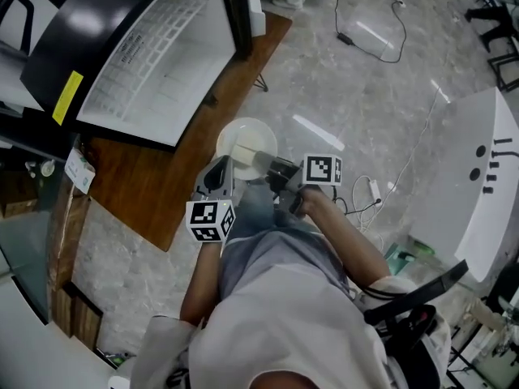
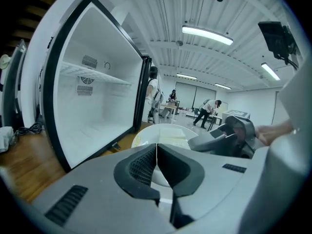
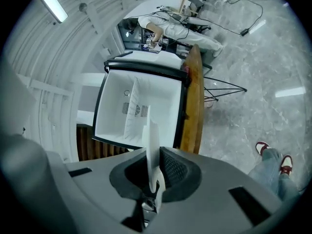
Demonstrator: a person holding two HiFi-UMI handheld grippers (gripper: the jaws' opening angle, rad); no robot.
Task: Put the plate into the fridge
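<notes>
A round white plate hangs in the air in front of the person, just off the wooden table's edge. My right gripper is shut on its near rim; in the right gripper view the plate stands edge-on between the pads. My left gripper sits at the plate's left near edge, jaws shut pad to pad, with the plate just beyond the tips. The white fridge stands on the table with its door open; its bare interior faces the plate.
The fridge's open dark-framed door stands by the table's corner. Cables and a power strip lie on the marble floor. A white machine stands at right. People work far back in the room.
</notes>
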